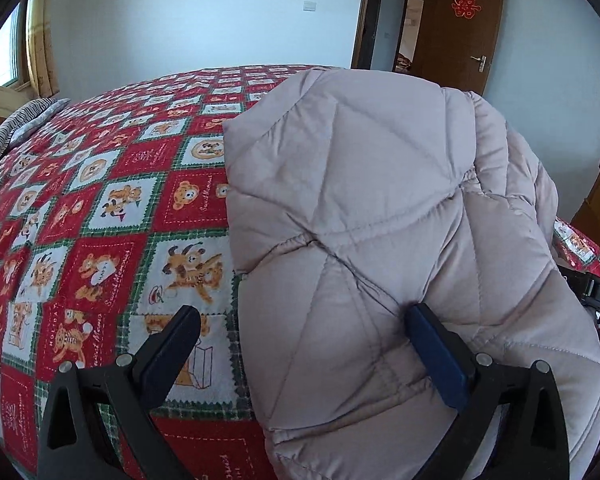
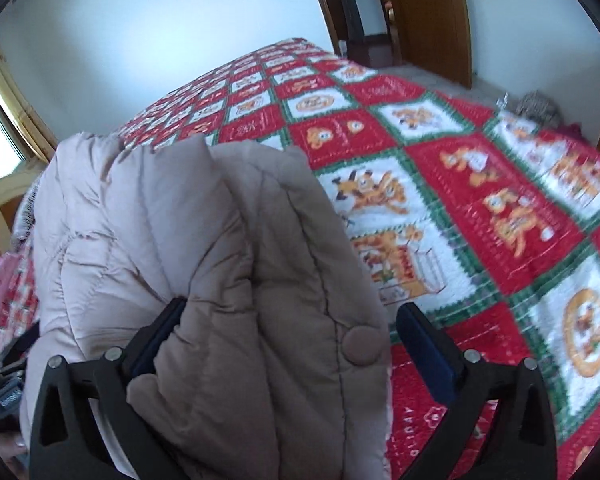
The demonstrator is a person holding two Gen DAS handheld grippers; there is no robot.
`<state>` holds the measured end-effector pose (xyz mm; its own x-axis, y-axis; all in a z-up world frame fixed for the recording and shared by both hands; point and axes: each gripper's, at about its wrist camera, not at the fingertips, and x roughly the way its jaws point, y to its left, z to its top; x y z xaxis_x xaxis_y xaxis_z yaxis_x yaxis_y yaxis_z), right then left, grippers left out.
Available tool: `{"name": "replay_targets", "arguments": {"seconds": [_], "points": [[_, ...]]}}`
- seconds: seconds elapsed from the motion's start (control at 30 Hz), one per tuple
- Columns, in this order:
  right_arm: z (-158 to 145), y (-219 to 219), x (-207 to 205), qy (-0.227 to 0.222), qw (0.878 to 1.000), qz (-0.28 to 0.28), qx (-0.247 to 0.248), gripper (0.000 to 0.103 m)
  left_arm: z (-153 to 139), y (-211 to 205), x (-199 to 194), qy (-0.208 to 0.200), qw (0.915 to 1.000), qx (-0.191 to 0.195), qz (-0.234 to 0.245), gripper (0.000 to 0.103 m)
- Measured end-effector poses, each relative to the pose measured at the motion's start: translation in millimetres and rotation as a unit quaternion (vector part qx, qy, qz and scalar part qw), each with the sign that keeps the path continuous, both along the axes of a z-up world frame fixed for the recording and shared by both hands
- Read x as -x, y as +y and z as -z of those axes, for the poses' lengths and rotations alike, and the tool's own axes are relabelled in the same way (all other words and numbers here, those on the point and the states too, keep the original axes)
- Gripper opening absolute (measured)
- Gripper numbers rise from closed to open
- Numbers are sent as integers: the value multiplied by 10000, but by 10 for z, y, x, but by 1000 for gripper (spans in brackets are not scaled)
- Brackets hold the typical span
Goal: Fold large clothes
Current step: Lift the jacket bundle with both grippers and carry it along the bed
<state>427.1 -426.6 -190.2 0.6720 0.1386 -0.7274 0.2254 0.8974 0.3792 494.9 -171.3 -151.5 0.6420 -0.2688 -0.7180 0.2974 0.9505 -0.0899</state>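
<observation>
Quilted coat [image 1: 380,208]: lies on the bed, bunched between both grippers, already partly folded by the look of it.
Left gripper [image 1: 304,328]: spread open; right finger rests on the padding, left finger over bare bedspread.
Right gripper [image 2: 288,320]: spread open around a thick fold bearing a covered button [image 2: 364,346]; nothing is clamped.
Handling: judged light, puffy, springy; stitched seams or hem edges should be pinched, not loft.
Bedspread [image 2: 480,200]: patterned, extends ahead of both grippers.

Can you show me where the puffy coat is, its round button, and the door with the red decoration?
puffy coat [image 1: 380,200]: left wrist view, quilted back panel.
round button [image 2: 365,345]: right wrist view, its fabric face.
door [image 1: 460,40]: left wrist view, wood under the red decoration.
</observation>
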Motion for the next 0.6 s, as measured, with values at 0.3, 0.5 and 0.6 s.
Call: {"name": "replay_targets", "arguments": {"seconds": [0.3, 0.5, 0.6], "points": [[35, 35, -6, -144, 9996, -223, -136, 94, 109, 42, -107, 367, 9980, 494, 156, 103], [54, 95, -9, -195, 9977, -563, -325, 71, 90, -77, -79, 391, 9976, 479, 324, 101], [42, 108, 9, -264, 9961, -718, -432, 55, 4, -184, 24, 283, 9974, 350, 559, 80]]}}
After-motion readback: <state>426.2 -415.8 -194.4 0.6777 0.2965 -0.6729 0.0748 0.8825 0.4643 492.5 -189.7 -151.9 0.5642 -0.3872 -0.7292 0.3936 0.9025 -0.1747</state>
